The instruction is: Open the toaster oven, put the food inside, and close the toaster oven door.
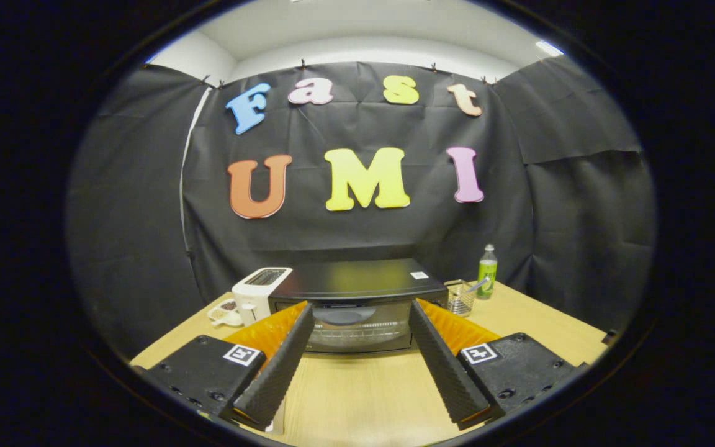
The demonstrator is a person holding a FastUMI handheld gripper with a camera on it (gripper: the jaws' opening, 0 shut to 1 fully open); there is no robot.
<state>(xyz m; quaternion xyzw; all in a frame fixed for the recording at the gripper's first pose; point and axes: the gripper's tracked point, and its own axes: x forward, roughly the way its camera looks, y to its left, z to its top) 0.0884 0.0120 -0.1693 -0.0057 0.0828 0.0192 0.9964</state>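
A black toaster oven [357, 282] stands on the wooden table [537, 320], straight beyond my fingers. Its glass door [360, 326] is shut, and a wire rack shows through the glass. My gripper [360, 307] is open, held above the table in front of the oven, with nothing between its fingers. The fingertips frame the door from both sides and stay short of it. I cannot make out the food for the oven.
A white slot toaster [261, 292] stands against the oven's left side, with a small white dish [224, 312] in front of it. Right of the oven are a wire basket [460, 298] and a green-labelled bottle [487, 272]. Black cloth walls close the booth.
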